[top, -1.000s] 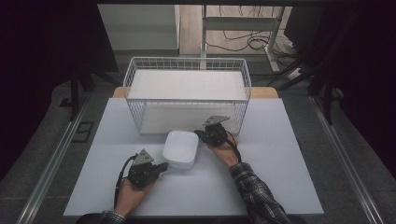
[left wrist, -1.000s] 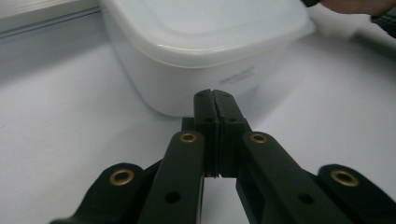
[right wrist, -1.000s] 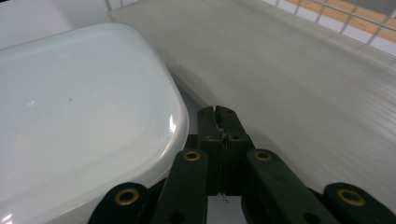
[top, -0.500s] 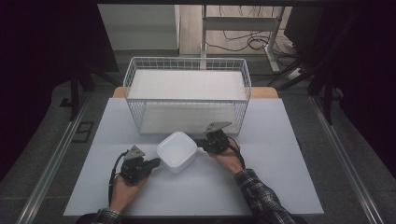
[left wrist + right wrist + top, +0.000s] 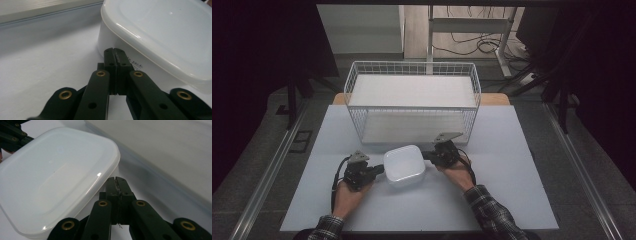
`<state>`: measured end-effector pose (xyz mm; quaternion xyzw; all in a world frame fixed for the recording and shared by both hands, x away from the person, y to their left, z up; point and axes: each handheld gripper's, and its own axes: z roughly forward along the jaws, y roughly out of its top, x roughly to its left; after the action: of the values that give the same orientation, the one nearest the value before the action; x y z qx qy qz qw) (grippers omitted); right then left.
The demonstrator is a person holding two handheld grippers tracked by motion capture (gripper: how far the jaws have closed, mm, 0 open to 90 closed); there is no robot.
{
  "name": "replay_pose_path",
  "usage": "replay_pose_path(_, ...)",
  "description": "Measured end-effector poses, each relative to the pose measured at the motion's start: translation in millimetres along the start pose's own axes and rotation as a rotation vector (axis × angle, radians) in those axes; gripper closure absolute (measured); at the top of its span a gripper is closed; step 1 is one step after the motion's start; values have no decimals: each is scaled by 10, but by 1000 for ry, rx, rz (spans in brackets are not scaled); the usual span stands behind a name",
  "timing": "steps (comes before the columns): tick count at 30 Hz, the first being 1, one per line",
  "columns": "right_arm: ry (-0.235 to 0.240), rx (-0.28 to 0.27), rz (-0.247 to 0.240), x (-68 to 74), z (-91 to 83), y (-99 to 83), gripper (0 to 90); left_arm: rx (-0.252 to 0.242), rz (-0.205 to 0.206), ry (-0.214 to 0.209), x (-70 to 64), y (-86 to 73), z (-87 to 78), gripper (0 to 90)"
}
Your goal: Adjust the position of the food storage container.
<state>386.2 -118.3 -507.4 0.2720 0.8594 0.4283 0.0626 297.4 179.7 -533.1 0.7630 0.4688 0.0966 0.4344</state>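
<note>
One white lidded container [image 5: 404,165] sits at lower centre of the high view, lid on, contents hidden. One wire basket [image 5: 413,102] stands above it. Two grippers flank the container: left gripper [image 5: 377,170] and right gripper [image 5: 427,155], each with jaws pressed together, tips under its rim.

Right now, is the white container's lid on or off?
On. The lid covers the white container edge to edge, its rim seated along the wall in the left gripper view, with no opening showing.
</note>
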Motion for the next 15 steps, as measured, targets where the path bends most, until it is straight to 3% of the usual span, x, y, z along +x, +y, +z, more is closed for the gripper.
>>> replay_pose_path(9,-78,47,-3,156,-324,-233,885,15,46,-57,-196,45,94,898)
replay_pose_path(15,-116,54,12,215,-508,-361,885,21,76,-73,-314,93,182,898)
